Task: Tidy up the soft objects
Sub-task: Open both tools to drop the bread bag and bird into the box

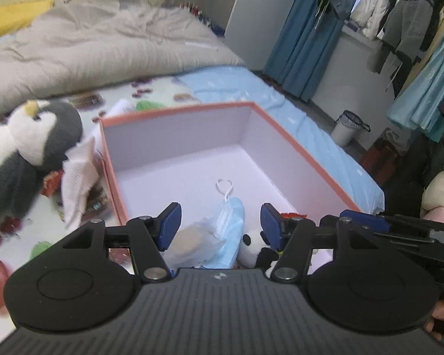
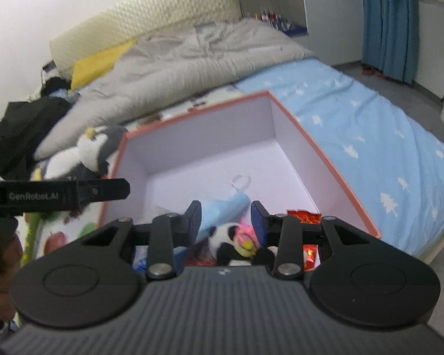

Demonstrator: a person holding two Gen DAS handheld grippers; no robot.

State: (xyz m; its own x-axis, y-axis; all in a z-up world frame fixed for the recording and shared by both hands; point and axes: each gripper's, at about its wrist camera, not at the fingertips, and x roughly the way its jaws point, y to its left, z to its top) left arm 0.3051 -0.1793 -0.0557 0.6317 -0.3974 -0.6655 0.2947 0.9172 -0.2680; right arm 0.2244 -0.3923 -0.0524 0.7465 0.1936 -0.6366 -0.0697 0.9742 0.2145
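Off to the left of the pink-rimmed box (image 1: pixel 296 145) on the bed, the penguin plush (image 1: pixel 29 148) lies loose with its long body slanting away from the box wall. Both tools hang over the box's near end, the left tool (image 1: pixel 220 224) parted wide and empty, the right tool (image 2: pixel 225 220) narrower, gripping nothing, above the small panda (image 2: pixel 225 242). The left one looks nearer the penguin.

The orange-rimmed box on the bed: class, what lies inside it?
Inside the box: a blue face mask, a small panda plush, a clear packet and a red wrapper. The gripper bodies hide the box's near end.
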